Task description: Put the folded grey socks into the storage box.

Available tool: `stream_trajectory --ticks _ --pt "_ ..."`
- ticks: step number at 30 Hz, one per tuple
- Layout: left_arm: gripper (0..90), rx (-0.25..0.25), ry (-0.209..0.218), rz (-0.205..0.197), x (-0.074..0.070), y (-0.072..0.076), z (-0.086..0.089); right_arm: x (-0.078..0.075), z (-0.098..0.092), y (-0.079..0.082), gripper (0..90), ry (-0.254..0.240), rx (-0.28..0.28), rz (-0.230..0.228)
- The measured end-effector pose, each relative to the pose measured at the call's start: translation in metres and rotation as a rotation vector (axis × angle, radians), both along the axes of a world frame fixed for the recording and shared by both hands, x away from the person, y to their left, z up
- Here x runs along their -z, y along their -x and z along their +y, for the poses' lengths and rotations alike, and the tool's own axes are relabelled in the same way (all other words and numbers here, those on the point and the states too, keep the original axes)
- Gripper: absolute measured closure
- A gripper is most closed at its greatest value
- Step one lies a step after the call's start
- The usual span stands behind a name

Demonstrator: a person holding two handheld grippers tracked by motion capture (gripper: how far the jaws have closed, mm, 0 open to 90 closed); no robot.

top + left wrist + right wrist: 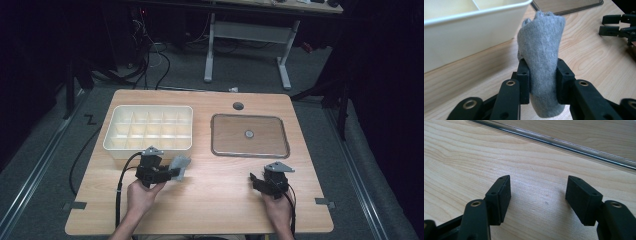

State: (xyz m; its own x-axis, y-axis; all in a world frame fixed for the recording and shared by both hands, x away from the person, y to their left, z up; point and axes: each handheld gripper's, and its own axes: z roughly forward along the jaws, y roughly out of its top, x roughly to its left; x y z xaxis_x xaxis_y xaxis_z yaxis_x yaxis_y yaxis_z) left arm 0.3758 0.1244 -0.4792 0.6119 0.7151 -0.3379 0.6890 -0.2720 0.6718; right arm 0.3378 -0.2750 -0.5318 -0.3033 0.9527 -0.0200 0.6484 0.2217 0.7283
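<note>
A grey sock [541, 50] is pinched between the jaws of my left gripper [543, 82], which is shut on it. In the high view the sock [180, 166] hangs just in front of the cream compartment box [116, 145], with the left gripper [176, 172] pointing right. My right gripper [538, 195] is open with bare wood between its jaws. It hovers low over the table near the front right [254, 179], just before the clear tray [284, 131]. The right gripper [607, 24] also appears far off in the left gripper view.
The cream box [469, 32] has several small compartments. The clear tray's rim [564, 143] runs across ahead of the right gripper; a small round disc [248, 134] lies in it. A round hole [238, 106] sits at the table's far edge.
</note>
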Motion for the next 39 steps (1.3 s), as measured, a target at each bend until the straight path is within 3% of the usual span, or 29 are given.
stream_trajectory --ticks 2,4,13,17,27,39 --pt "69.9 -0.005 -0.007 -0.009 -0.002 0.0 0.001 0.0 0.0 0.0 37.4 0.0 -0.001 0.0" --pt "69.9 -0.007 -0.041 -0.031 -0.004 0.0 0.001 0.0 0.0 0.0 37.3 -0.001 -0.001 0.0" --pt "69.9 -0.014 -0.006 -0.015 -0.007 -0.004 0.005 0.0 0.0 0.0 36.9 -0.001 -0.007 0.001" --pt "69.9 -0.015 -0.029 -0.033 -0.013 -0.006 0.006 0.0 0.0 0.0 36.9 -0.001 -0.007 0.001" --pt "69.9 -0.031 -0.033 -0.056 -0.025 -0.012 0.012 0.0 0.0 0.0 36.7 0.0 -0.008 0.002" --pt "69.8 -0.058 -0.037 -0.057 -0.03 -0.019 0.021 0.0 0.0 0.0 36.7 0.0 -0.008 0.001"
